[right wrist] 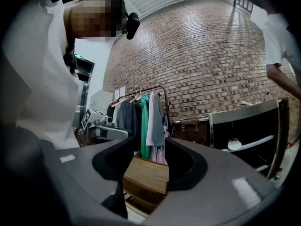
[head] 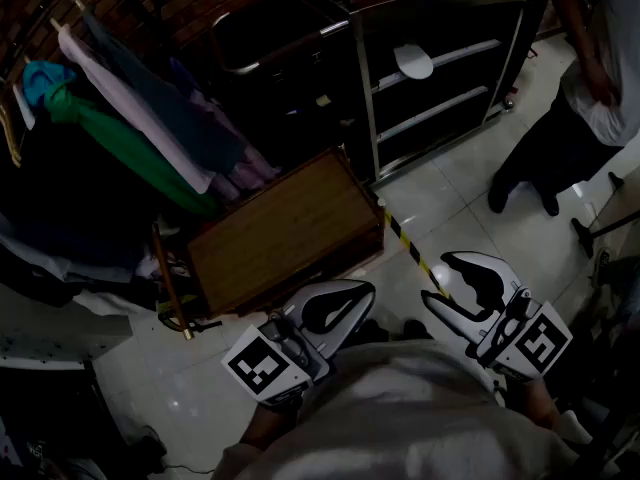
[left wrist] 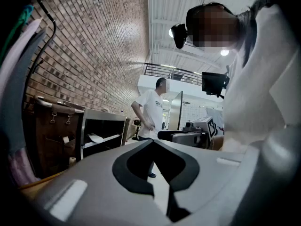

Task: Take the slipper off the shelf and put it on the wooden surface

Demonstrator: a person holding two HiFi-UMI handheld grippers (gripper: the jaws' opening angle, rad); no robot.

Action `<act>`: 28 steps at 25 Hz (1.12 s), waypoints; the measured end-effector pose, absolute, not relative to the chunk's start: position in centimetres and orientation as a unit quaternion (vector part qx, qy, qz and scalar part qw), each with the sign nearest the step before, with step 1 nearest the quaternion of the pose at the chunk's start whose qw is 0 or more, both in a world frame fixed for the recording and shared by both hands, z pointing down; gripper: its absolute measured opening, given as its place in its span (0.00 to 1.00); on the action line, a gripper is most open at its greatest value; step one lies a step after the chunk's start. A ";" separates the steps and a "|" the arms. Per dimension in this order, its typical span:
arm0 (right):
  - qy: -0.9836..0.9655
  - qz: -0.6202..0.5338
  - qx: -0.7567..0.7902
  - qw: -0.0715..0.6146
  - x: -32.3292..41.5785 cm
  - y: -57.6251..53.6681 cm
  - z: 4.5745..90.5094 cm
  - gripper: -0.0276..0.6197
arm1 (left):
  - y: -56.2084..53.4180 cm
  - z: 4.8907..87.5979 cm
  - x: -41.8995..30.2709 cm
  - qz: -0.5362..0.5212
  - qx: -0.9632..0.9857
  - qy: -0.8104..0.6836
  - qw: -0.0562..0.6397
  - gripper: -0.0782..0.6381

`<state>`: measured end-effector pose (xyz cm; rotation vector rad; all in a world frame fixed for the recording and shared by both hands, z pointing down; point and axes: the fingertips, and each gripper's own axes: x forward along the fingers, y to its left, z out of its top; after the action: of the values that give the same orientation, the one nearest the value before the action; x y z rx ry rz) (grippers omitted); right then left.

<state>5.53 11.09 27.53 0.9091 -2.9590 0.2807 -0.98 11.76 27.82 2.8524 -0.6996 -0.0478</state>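
Note:
A white slipper (head: 413, 62) lies on an upper rail of the dark metal shelf (head: 365, 88) at the far right; it also shows as the slipper (left wrist: 96, 138) in the left gripper view and the slipper (right wrist: 234, 144) in the right gripper view. The wooden surface (head: 285, 233), a box top, sits between the shelf and the clothes rack, and the right gripper view looks onto this wooden surface (right wrist: 148, 173). My left gripper (head: 368, 290) (left wrist: 151, 141) hovers low near the box's near corner, shut and empty. My right gripper (head: 436, 280) (right wrist: 151, 140) hangs over the tiled floor, open with nothing between its fingers.
A clothes rack with green, pink and dark garments (head: 130, 118) fills the left. A brown case (head: 270, 38) stands behind the box. A person (head: 590, 88) stands right of the shelf. Yellow-black tape (head: 410, 243) runs across the pale tiles.

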 end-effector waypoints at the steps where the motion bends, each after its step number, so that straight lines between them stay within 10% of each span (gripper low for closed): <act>1: -0.951 0.093 0.296 0.013 5.2 10.8 27.7 0.35 | 11.4 28.0 -1.6 -0.018 0.966 -0.238 0.104 0.10; 28: -0.916 0.154 0.371 -0.005 13.0 -11.0 33.1 0.28 | -9.1 32.2 1.3 -0.007 0.963 -0.230 0.139 0.10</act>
<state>13.04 -10.98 33.11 1.1684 -2.8862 0.4839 1.28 -9.09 32.22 2.7833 -0.6658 -0.0206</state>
